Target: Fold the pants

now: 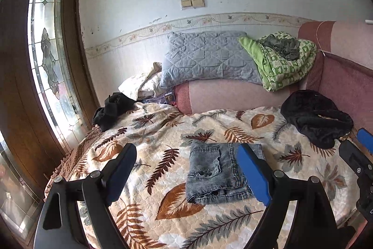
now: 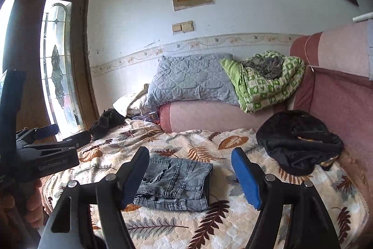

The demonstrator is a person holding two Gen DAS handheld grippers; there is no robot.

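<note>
Fingers of the left gripper (image 1: 186,169) and right gripper (image 2: 190,169) stand released, grasping nothing, above the folded grey denim pants (image 1: 216,176) lying on the leaf-patterned quilted bedspread (image 1: 151,132).

A leaf-patterned blanket (image 1: 163,132) covers the bed. Folded grey denim pants (image 1: 214,172) lie flat near its middle. A black garment (image 1: 314,118) is heaped at the far right corner, against the pink cushions, and another dark garment (image 1: 112,109) sits at the far left edge.
</note>
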